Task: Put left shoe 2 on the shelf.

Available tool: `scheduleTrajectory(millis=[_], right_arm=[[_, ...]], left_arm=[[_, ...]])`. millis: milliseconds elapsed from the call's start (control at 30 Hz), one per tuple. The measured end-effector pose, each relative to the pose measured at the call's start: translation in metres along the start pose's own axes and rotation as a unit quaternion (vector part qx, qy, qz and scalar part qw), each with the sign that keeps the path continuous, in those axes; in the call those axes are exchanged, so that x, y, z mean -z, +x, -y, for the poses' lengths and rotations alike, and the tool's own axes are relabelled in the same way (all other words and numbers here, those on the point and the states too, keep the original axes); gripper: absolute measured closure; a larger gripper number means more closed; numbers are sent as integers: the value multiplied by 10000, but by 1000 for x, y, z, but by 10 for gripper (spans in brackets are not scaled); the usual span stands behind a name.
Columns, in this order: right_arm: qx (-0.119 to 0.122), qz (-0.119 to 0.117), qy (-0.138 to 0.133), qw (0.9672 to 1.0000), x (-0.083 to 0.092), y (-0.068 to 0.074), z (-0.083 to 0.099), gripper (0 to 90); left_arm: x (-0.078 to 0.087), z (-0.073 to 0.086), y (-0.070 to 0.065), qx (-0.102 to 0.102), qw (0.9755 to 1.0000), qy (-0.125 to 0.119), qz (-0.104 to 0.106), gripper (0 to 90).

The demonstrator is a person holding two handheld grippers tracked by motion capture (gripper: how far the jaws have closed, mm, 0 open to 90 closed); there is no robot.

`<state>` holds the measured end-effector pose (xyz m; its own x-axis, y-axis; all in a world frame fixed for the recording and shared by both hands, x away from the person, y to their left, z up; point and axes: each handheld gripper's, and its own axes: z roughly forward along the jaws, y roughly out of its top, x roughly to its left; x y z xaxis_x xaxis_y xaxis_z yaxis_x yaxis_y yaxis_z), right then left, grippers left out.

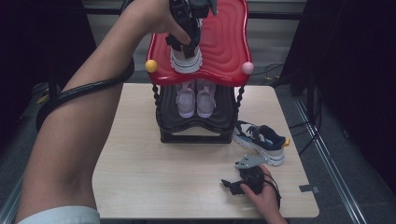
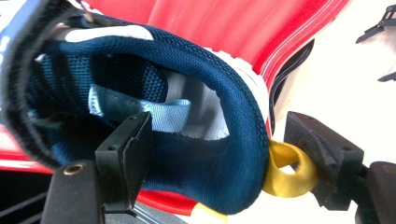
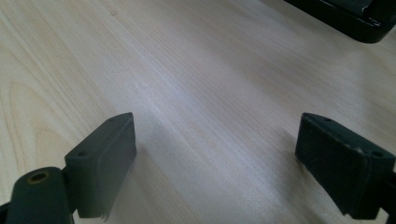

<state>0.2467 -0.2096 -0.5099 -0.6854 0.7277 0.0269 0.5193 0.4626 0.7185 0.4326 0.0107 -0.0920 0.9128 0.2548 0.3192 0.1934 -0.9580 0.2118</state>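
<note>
On the light wooden table (image 1: 140, 177) stands your two-tier shoe rack (image 1: 198, 126), with its red wavy top shelf (image 1: 224, 42) above a black lower shelf (image 1: 219, 119). A yellow ball (image 1: 151, 66) and a pink ball (image 1: 247, 68) cap the red shelf's front corners. A pair of pale lilac shoes (image 1: 195, 99) sits side by side on the black shelf, toes toward you. Just right of the rack's base, a navy and white sneaker (image 1: 261, 141) lies alone on the table.

Your left arm reaches up over the rack, and your left gripper (image 1: 186, 29) hovers at the heel of the matching navy sneaker (image 2: 187, 102), which rests on the red shelf near its front left edge. From the left gripper view, one jaw sits inside the shoe's collar and the other outside, beside the yellow heel loop (image 2: 289, 172). Neither pad presses on the fabric: your grip is let go, the jaws spread with the heel between them.

Your right gripper (image 1: 236, 184) rests low at the table's near right, close to the lone sneaker. Its jaws stand wide apart over bare wood, holding nothing.
</note>
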Motion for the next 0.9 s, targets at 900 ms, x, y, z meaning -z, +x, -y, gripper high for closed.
scheduleTrajectory(millis=[900], right_arm=[[3, 0, 0, 10000, 0, 0, 0, 119]], left_arm=[[21, 28, 1, 308, 9990, 154, 279, 202]])
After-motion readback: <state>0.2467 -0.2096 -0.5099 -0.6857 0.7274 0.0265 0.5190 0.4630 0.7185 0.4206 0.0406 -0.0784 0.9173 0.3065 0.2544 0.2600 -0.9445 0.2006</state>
